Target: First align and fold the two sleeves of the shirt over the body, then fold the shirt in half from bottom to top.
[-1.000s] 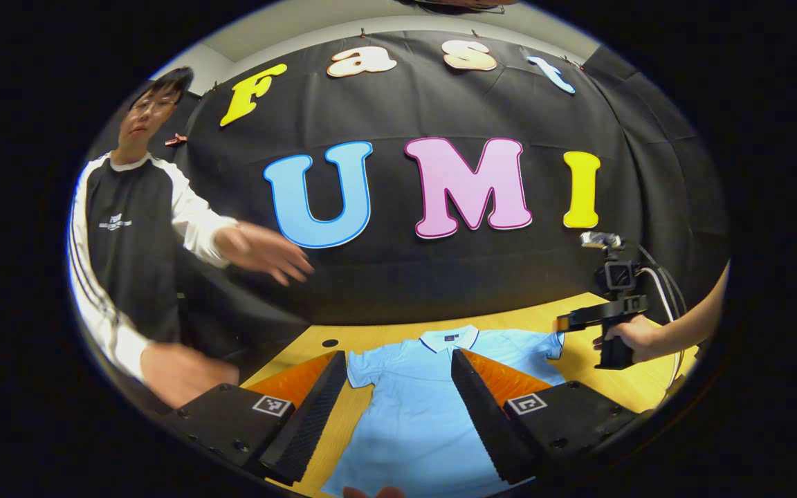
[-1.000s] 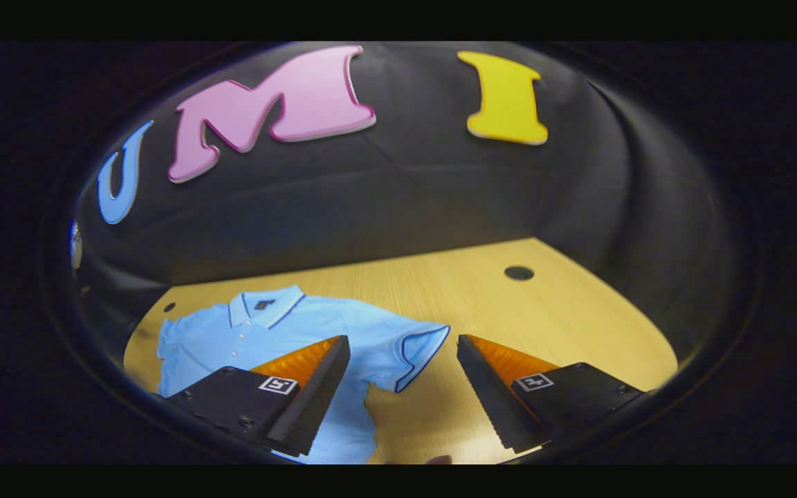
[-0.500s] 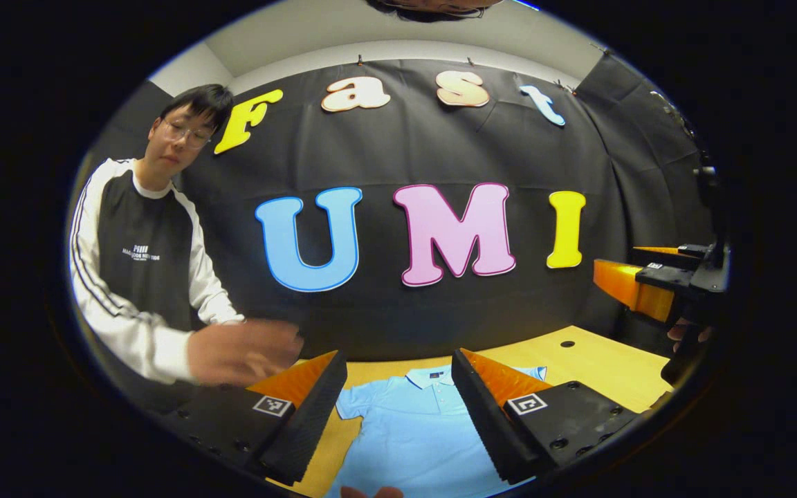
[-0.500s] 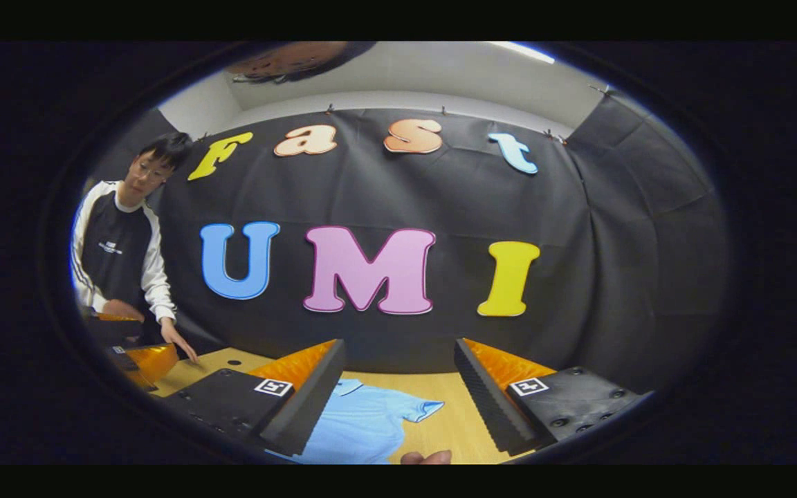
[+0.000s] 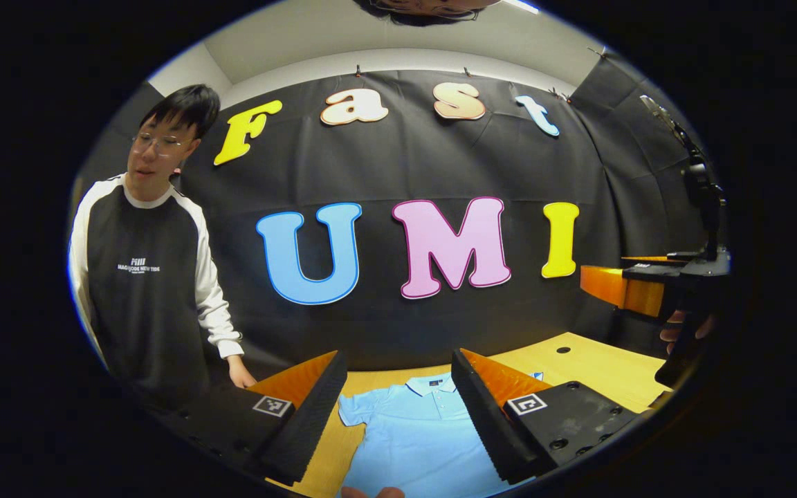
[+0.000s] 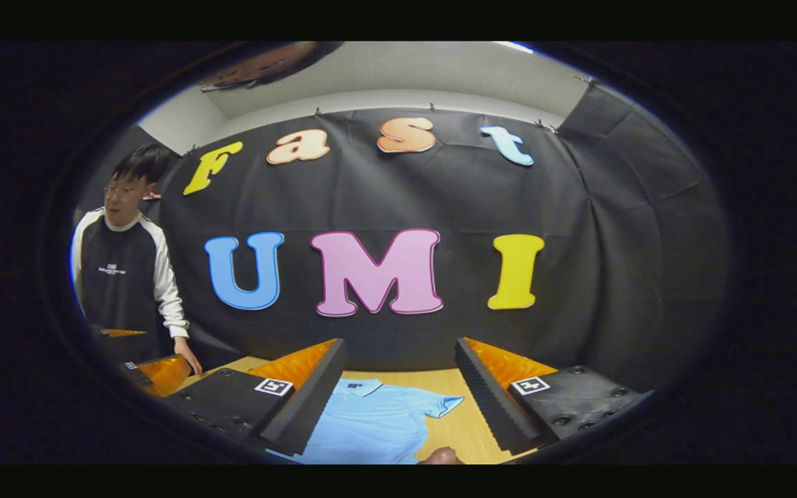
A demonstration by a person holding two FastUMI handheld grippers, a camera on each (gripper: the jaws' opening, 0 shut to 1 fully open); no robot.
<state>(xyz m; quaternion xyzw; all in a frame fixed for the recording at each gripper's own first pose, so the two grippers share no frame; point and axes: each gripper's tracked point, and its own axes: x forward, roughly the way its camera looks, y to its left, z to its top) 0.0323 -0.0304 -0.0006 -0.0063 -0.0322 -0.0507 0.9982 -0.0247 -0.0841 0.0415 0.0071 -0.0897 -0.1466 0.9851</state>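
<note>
A light blue polo shirt (image 5: 412, 436) lies flat and face up on the wooden table (image 5: 599, 360), collar toward the wall, short sleeves spread out. In the left gripper view my left gripper (image 5: 396, 354) hangs open above the shirt's body, with nothing between its fingers. One sleeve (image 5: 351, 411) shows between the fingers; the other is mostly hidden behind a finger. In the right gripper view the shirt (image 6: 371, 425) lies below the open right gripper (image 6: 399, 340), its sleeve (image 6: 443, 404) between the fingers. Both grippers are apart from the cloth.
A person (image 5: 142, 277) in a black and white top stands at the table's left end, one hand (image 5: 239, 377) by its edge. The right gripper (image 5: 637, 290) and the hand holding it hang at the right. The left gripper (image 6: 153, 370) shows low at the left.
Both grippers rose and tilted up away from the shirt; the right one left its spot low over the sleeve. The person's outstretched hand drew back to the table's edge.
</note>
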